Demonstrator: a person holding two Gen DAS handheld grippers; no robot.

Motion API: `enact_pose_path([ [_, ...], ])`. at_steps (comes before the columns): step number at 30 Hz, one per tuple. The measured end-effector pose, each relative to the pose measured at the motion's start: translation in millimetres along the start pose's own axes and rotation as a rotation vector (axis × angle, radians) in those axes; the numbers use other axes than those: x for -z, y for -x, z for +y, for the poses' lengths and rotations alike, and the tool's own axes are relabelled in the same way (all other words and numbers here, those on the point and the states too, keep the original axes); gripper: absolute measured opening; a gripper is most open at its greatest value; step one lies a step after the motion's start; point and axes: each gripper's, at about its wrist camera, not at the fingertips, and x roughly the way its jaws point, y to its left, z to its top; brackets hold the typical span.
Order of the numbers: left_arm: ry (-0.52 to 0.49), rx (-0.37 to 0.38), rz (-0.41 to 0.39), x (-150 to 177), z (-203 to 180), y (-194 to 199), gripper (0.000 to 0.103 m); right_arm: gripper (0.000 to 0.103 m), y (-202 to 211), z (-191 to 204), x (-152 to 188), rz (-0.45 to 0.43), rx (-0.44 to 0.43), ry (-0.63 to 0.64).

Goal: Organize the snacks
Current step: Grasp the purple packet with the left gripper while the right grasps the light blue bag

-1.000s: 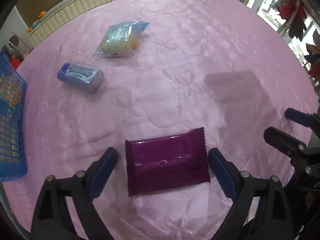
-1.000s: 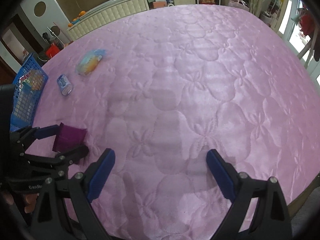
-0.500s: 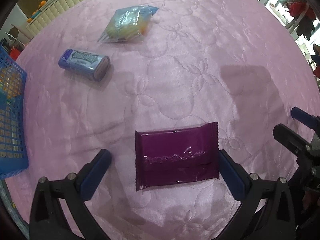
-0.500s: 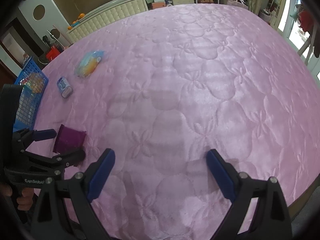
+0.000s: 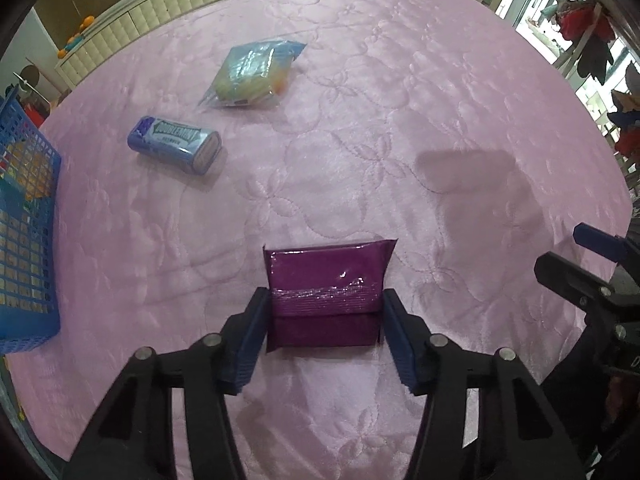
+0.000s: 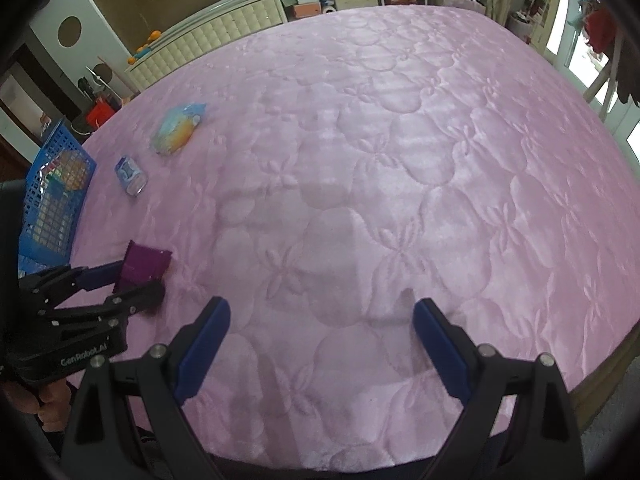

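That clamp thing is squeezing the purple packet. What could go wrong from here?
The left hand-held gripper has just been closing on the purple packet and pinches only its near end, so the glossy wrapper could slip out or droop when lifted. The packet looks soft and may buckle. The blue basket sits well off to the side, a long carry.

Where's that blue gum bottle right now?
In the left wrist view the gum bottle lies on its side, upper left on the pink quilt, between the blue basket and the clear snack bag.

Glossy purple foil packet (image 5: 326, 280) on quilted satin bedspread (image 5: 400, 120)
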Motion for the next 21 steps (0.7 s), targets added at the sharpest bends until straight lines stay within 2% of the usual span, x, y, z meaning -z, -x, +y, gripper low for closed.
enact_pose_path([
  [8, 0.044, 0.064, -0.052, 8.5, 15.6, 25.2, 0.052, 0.095, 7.9, 16.7, -5.7, -0.003, 0.01, 0.031],
  [14, 0.061, 0.048, -0.131, 10.8, 37.8, 60.1, 0.052, 0.095, 8.4, 42.5, -27.9, -0.022, 0.012, 0.111],
  [21, 0.132, 0.034, -0.205, 0.3, 73.5, 76.6, 0.052, 0.095, 0.5, 82.7, -65.5, -0.041, -0.001, 0.244],
])
